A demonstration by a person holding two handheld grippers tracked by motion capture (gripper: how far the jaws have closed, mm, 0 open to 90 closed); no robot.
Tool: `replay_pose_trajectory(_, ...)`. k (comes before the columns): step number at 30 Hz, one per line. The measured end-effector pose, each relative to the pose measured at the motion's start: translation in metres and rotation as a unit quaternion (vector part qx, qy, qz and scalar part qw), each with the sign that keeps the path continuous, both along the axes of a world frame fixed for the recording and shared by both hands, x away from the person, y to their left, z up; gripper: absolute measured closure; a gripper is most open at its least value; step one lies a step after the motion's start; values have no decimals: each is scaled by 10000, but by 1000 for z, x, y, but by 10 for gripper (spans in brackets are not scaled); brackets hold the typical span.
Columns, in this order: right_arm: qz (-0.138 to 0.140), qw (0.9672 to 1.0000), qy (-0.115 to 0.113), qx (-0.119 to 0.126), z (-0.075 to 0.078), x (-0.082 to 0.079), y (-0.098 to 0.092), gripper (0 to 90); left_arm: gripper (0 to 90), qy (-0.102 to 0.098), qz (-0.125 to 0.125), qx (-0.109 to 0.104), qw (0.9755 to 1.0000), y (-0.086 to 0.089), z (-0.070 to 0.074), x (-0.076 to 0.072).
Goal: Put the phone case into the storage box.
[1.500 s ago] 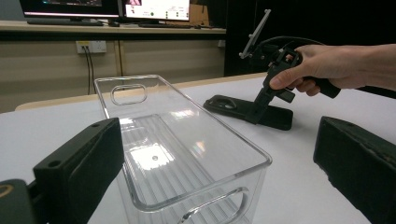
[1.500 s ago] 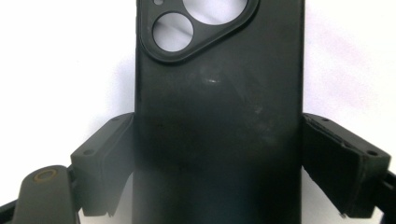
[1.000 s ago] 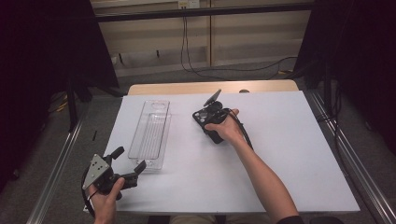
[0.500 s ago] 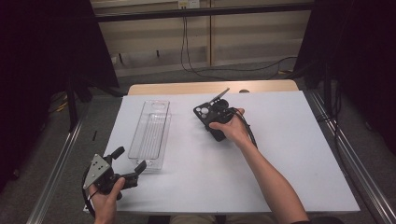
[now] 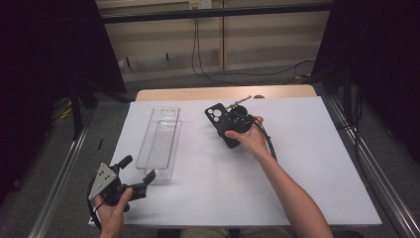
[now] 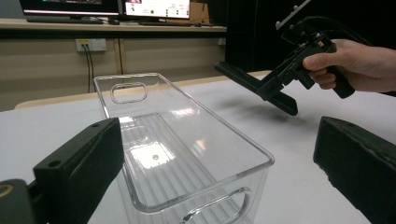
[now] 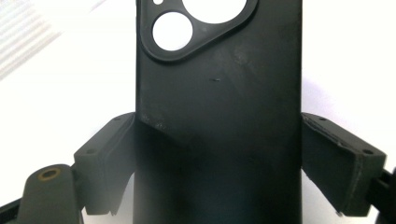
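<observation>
A black phone case (image 5: 218, 118) with round camera cut-outs hangs tilted a little above the white table top, right of middle. My right gripper (image 5: 229, 130) is shut on it, one jaw against each long side, as the right gripper view shows on the case (image 7: 219, 93) and gripper (image 7: 217, 122). A clear plastic bin (image 5: 161, 141) lies lengthwise at left of centre. My left gripper (image 5: 140, 167) stands open at the bin's near end, its jaws on either side of that end wall (image 6: 187, 205). The left gripper view has the held case (image 6: 254, 86) beyond the bin.
White sheet (image 5: 307, 163) covers the table; a strip of wood (image 5: 198, 93) shows at its far edge. Metal rails (image 5: 369, 168) run along both sides. Cables (image 5: 257, 74) lie on the floor behind. Monitors (image 6: 154, 7) stand on a shelf in the left gripper view.
My right hand has carried the phone case a little to the right and slightly up. The left gripper and the bin have stayed put.
</observation>
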State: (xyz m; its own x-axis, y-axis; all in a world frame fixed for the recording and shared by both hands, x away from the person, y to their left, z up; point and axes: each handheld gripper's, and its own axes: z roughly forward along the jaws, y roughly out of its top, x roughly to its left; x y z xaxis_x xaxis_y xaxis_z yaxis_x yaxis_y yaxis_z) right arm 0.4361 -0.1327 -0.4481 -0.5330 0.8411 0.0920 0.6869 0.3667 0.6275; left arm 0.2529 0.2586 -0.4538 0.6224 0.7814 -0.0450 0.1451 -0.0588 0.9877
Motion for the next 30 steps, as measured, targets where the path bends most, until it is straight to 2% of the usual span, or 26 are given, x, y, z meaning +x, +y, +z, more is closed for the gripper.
replay_pose_trajectory(5, 191, 9989, -381, 215, -1, -4, -6, 155, 20, -13, -36, -1, 10000, 0, 0, 0)
replay_pose_trajectory(7, 207, 9981, -485, 315, -2, -5, -8, 155, 20, -4, 19, -58, 10000, 0, -1, 0)
replay_pose_trajectory(12, 157, 9965, -698, 428, -3, -9, -13, 154, 20, -5, -23, 12, 10000, 1, 0, 0)
replay_pose_trajectory(16, 197, 9939, -880, 637, -5, -12, -16, 154, 20, -8, 41, -32, 10000, 0, 0, 0)
replay_pose_trajectory(21, 138, 9901, -1118, 843, -6, -18, -20, 152, 20, -16, 13, 4, 10000, 0, 0, -1)
replay_pose_trajectory(25, 187, 9852, -1315, 1083, -7, -24, -25, 152, 20, 5, 37, -57, 10000, -1, -1, -1)
replay_pose_trajectory(30, 106, 9789, -1562, 1310, -8, -32, -37, 151, 20, -15, -8, 34, 10000, 0, 0, 0)
